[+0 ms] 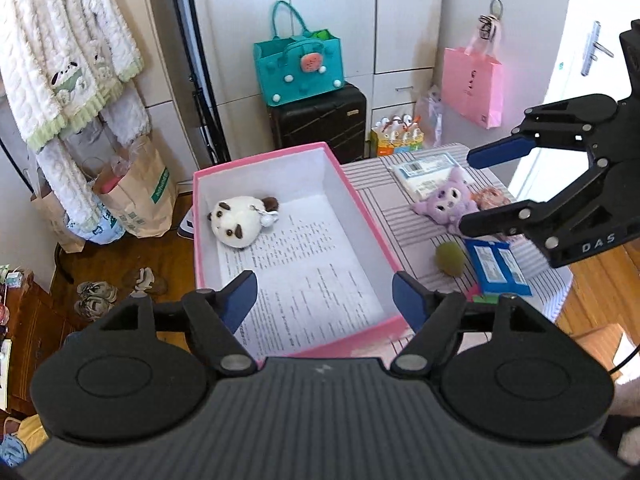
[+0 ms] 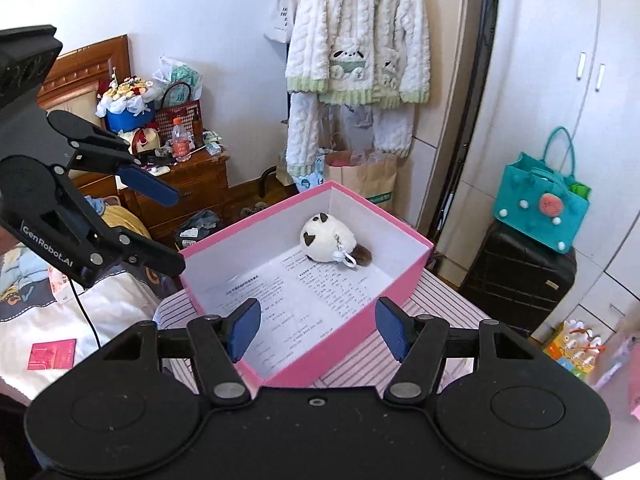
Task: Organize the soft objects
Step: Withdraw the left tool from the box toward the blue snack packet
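A white and brown plush (image 1: 240,222) (image 2: 328,240) lies in the far corner of an open pink box (image 1: 276,156) (image 2: 280,208) lined with a printed sheet. My left gripper (image 1: 324,296) (image 2: 168,228) hovers open over the box's near end, nothing between its blue pads. My right gripper (image 2: 318,320) (image 1: 472,192) is open and empty too, above the table to the right of the box. On the striped cloth (image 1: 384,216) beneath it lie a purple plush (image 1: 448,200), a green fuzzy ball (image 1: 450,258) and a pinkish soft item (image 1: 490,196).
A blue packet (image 1: 498,266) and a white packet (image 1: 424,172) lie among the toys. Behind the table stand a black suitcase (image 1: 320,120) with a teal bag (image 1: 300,68) and a hanging pink bag (image 1: 472,88). A fleece robe (image 2: 356,40) hangs over paper bags (image 1: 136,196).
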The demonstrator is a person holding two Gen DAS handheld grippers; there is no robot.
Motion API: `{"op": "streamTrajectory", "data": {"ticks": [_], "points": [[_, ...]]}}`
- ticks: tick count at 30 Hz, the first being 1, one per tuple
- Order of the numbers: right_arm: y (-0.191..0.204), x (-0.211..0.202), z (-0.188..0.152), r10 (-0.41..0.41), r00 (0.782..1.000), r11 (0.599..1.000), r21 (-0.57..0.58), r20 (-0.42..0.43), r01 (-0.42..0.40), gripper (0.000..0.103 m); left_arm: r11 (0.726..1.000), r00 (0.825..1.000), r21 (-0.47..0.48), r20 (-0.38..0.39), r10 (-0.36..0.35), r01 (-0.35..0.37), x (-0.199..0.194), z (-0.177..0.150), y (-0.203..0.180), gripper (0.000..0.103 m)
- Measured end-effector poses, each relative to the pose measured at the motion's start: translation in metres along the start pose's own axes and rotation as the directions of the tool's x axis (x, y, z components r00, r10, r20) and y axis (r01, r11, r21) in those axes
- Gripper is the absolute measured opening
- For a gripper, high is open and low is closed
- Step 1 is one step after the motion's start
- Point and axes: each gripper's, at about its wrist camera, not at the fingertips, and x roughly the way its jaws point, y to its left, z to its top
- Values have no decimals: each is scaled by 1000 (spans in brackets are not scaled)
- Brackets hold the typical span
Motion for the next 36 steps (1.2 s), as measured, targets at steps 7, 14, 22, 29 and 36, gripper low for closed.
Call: {"op": "streamTrajectory", "data": {"ticks": [7, 14, 22, 29, 36], "points": [[8, -35, -25, -14, 1000, 1000, 1, 27, 14, 71, 998, 1000, 66, 19, -10, 9, -15, -14, -27, 77], [14, -61, -57, -40, 999, 999, 9, 34, 40, 73, 992, 998, 116, 21, -55, 52, -18, -27, -57, 82], [10, -73, -101, -57, 998, 997, 57, 13, 56, 75, 978, 994, 177, -10, -110, 110, 0, -43, -89, 85], [9, -65, -142, -49, 998, 992, 119, -34, 53, 78, 966, 984, 184, -40, -174, 179, 22, -58, -107, 88], [-2, -46, -176, -61, 993, 987, 145, -98, 75, 88, 959, 982, 213, -34, -186, 189, 45, -55, -129, 95]]}}
